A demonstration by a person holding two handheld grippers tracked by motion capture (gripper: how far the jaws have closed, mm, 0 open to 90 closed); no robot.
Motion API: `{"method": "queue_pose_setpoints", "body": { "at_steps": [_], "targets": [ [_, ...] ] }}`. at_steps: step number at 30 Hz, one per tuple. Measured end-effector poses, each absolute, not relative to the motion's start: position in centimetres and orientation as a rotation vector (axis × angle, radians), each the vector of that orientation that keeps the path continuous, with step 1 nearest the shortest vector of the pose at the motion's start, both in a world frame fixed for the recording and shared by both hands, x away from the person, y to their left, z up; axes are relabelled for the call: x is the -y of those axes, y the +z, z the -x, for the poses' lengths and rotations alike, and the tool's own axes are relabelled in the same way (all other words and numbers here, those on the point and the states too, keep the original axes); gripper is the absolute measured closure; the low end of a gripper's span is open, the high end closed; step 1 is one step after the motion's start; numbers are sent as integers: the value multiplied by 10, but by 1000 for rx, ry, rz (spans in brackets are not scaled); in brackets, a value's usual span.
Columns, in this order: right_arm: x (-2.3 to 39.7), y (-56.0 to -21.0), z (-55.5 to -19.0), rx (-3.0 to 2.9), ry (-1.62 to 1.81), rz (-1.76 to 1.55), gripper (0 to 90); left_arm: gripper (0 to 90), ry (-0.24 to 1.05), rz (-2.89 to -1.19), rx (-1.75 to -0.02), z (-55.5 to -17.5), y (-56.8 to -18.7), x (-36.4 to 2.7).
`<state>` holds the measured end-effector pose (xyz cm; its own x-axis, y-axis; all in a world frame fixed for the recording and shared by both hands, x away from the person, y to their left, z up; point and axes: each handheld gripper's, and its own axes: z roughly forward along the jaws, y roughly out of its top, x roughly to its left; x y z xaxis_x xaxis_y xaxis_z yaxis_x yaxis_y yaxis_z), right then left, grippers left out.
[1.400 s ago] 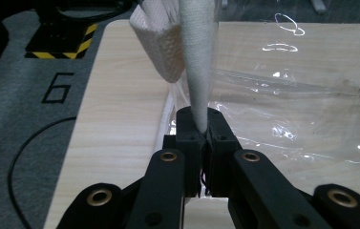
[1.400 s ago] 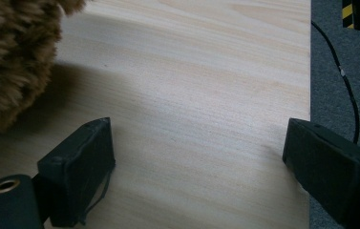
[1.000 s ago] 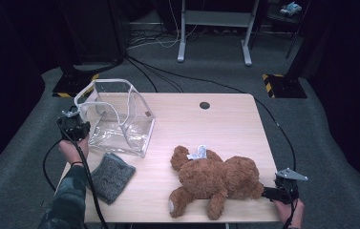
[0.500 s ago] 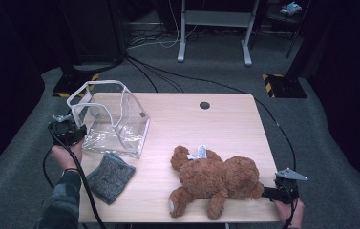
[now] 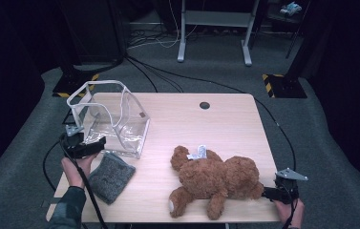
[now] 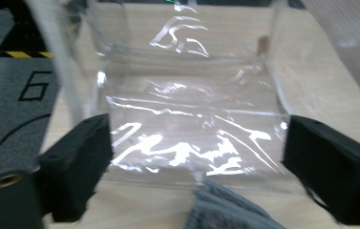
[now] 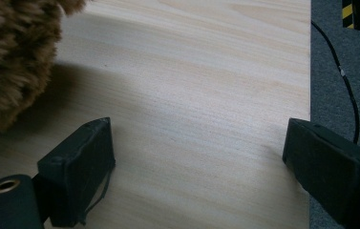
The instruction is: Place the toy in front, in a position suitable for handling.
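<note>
The clear plastic bag (image 5: 113, 119) stands open on the table (image 5: 225, 124), over at about ten o'clock from the middle of it, with its mouth up and its white rim (image 5: 89, 88) bent in wavy loops. The left gripper (image 5: 83, 145) sits right at the bag's near side, and its jaws have just been opening. In the left gripper view they stand wide apart with the shiny bag wall (image 6: 192, 138) in front of them, and nothing is squeezed between them. I think this bag is very light and floppy. It will bend and crumple when pushed, and its smooth skin may slip. The best place to hold it looks like the white rim, since that part seems a bit stiffer. A gray fuzzy cloth (image 5: 111, 176) lies just by the bag at six o'clock from it. The brown teddy bear (image 5: 213, 179) lies at about five o'clock on the table, soft and squashy, and likely the heaviest thing here. The right gripper (image 5: 268, 192) rests just beside the bear's end at three o'clock, jaws wide apart over bare wood.
</note>
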<state>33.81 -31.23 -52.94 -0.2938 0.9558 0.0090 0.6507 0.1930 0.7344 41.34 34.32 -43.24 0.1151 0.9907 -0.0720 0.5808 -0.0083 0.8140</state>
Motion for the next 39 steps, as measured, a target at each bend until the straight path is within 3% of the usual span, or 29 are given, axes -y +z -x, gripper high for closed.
{"method": "queue_pose_setpoints", "body": {
  "at_steps": [6, 13, 14, 16, 18, 28, 33, 39],
  "targets": [
    [312, -529, -338, -2019, 891, -1498, 99, 0, 677, -1733, -1494, -407, -442, -318],
    [312, -529, -338, -2019, 891, -1498, 99, 2, 671, -1727, -1454, -407, -448, -293],
    [312, -529, -338, -2019, 892, -1498, 99, 33, 680, -1737, -1456, -408, -449, -290],
    [312, -529, -338, -2019, 891, -1498, 99, 196, 686, -1731, -1459, -411, -451, -284],
    [312, -529, -338, -2019, 892, -1497, 99, 228, 690, -1708, -1450, -414, -453, -281],
    [312, -529, -338, -2021, 892, -1496, 99, 618, 724, -1767, -1341, -431, -459, -278],
    [312, -529, -338, -2019, 892, -1501, 99, 705, 751, -1796, -1299, -438, -463, -277],
    [312, -529, -338, -2017, 893, -1507, 99, 710, 732, -1819, -1286, -450, -462, -282]
  ]
}}
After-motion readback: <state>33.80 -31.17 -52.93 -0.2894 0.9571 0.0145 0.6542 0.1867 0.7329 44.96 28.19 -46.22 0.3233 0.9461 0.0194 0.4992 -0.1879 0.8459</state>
